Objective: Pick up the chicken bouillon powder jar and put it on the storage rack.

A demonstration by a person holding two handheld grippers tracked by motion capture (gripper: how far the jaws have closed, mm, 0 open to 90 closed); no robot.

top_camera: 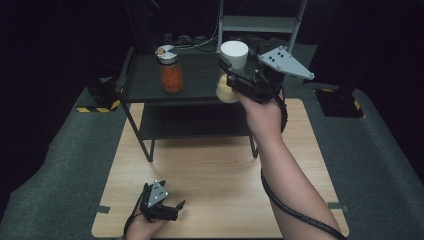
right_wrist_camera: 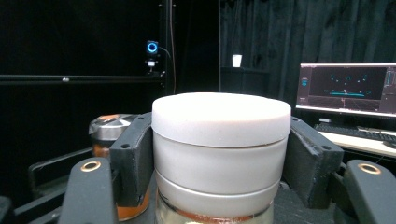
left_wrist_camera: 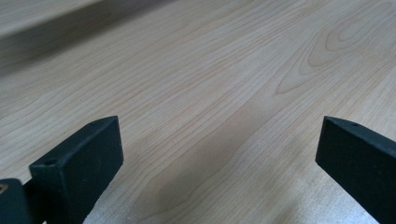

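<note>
Nearest me, my left gripper (top_camera: 170,206) rests low on the pale wooden tabletop (top_camera: 210,170), its jaws spread wide with nothing between them. Farther out, my right gripper (top_camera: 226,70) is clamped on the white-lidded, cream-filled glass jar (top_camera: 231,70), held upright at the right front of the black metal shelf's top tier (top_camera: 195,75), though I cannot tell whether its base touches the shelf. I judge this the carrying step, and the next move calls for a level, steady path well away from the jar of orange contents with a silver lid (top_camera: 170,69) (standing apart on the same tier).
</note>
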